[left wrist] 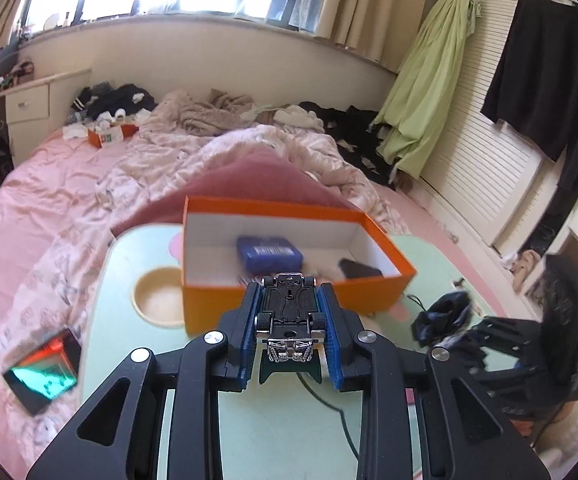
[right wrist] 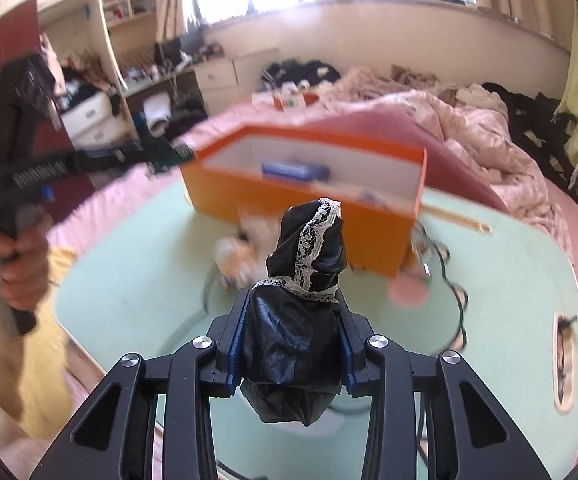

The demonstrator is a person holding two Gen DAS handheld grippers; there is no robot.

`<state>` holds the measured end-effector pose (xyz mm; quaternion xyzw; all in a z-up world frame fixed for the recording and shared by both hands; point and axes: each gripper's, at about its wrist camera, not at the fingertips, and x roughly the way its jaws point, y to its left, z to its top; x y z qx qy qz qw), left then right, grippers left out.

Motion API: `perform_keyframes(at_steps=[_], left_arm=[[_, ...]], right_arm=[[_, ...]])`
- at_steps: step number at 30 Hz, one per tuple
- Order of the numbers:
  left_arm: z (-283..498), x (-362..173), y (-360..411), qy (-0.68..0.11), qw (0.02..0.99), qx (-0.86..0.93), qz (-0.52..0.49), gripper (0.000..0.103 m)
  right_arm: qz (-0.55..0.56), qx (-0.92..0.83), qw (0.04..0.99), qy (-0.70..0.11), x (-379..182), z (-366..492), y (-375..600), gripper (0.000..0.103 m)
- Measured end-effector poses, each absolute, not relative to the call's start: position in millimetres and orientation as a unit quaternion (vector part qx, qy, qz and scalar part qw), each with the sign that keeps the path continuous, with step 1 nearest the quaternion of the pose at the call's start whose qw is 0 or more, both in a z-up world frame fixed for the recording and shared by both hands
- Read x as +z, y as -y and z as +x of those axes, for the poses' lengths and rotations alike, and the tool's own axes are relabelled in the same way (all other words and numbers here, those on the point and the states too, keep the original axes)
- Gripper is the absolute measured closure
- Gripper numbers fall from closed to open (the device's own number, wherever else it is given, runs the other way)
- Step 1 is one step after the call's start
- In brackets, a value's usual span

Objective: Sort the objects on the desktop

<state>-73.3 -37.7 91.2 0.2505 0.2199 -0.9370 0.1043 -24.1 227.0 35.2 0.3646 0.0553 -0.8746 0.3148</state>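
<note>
A small toy car (left wrist: 289,312) sits pinched between the blue pads of the left tongs (left wrist: 289,300), belly up so its black underside, chrome ends and wheels face the camera, nose pointing away toward the orange box (left wrist: 249,304). A black pouch with white lace trim (right wrist: 305,280) is squeezed in the right tongs (right wrist: 293,304), its top bulging up past the fingertips and its bottom sagging below them. Both tongs point forward and somewhat down, held above the pale green tabletop (left wrist: 273,432) just short of the one orange box, which stands open on it. Inside the box lie one blue case (left wrist: 269,253) and one dark flat item (left wrist: 359,268) beside it; a third small thing shows at its near wall but is too blurred to tell. From the right wrist view, the left tongs appear at the left, blurred, stretched level toward the box's corner, with one hand (right wrist: 13,264) wrapped around the handle and a yellow sleeve (right wrist: 37,368) under it. On the tabletop there is also one round cup hollow (left wrist: 159,300) left of the box, one black cable (right wrist: 453,288) trailing at the right, and a blurred small bottle (right wrist: 235,258) in front of the box. One phone with a lit screen (left wrist: 43,368) lies on the pink bed (left wrist: 21,208) beside the tabletop.
</note>
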Motion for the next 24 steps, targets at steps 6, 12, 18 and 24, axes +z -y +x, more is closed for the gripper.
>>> perform_keyframes(at_steps=[6, 12, 18, 24], left_arm=[[-112, 102, 51, -0.233, 0.106, -0.935, 0.244, 0.073], [-140, 91, 74, -0.262, 0.119, -0.92, 0.266, 0.064], [-102, 95, 68, -0.256, 0.147, -0.929, 0.223, 0.039], [-79, 78, 12, -0.218, 0.165, -0.923, 0.27, 0.033]], right_arm=[[0.337, -0.887, 0.311, -0.056, 67, -69, -201, 0.067], [0.371, -0.888, 0.27, 0.002, 53, -128, -194, 0.049], [0.358, -0.892, 0.273, 0.032, 57, -112, -215, 0.036], [0.364, -0.888, 0.281, -0.012, 51, -72, -223, 0.031]])
